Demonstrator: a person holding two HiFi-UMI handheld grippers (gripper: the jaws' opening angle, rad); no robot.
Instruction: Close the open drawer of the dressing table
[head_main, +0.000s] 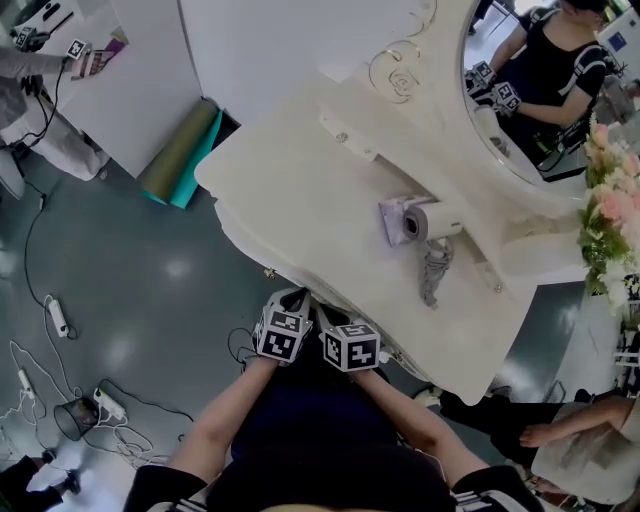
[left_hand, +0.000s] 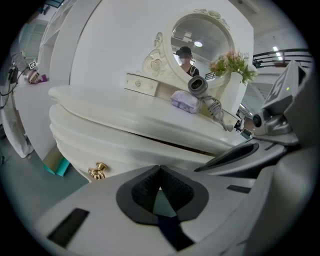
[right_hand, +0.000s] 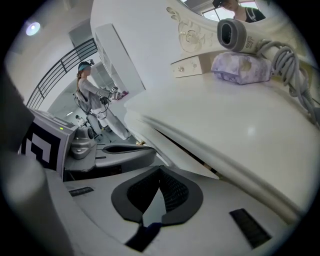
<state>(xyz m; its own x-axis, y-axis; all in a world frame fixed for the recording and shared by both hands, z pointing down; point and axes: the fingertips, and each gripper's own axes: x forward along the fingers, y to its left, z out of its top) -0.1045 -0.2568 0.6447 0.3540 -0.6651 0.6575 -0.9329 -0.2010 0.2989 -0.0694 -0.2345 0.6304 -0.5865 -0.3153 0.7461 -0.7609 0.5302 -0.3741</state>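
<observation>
Cream table (head_main: 320, 190) fills the middle of the head view, with the oval mirror (head_main: 520, 100) at its back right. The drawer (left_hand: 145, 147) sits in the front face right under the top. It's nearly in but not flush: a thin dark slit shows between the drawer front and the top in both gripper views. Left tool (left_hand: 159, 167) and right tool (right_hand: 160, 170) are side by side at the table's front edge, both pointed at the drawer front. Can't tell if the tips actually touch it. Both tools have jaws pinched together at the tips, nothing between them. The right tool body shows at the right of the left gripper view, close alongside. On the top, towards the mirror: grey hair dryer (head_main: 432, 222) lying across a purple pouch (head_main: 392, 215), its cord bunched next to it. Pink and white flowers (head_main: 610, 220) at the far right end. Gold knob (left_hand: 98, 171) on the table front, low and left of the left tool.
</observation>
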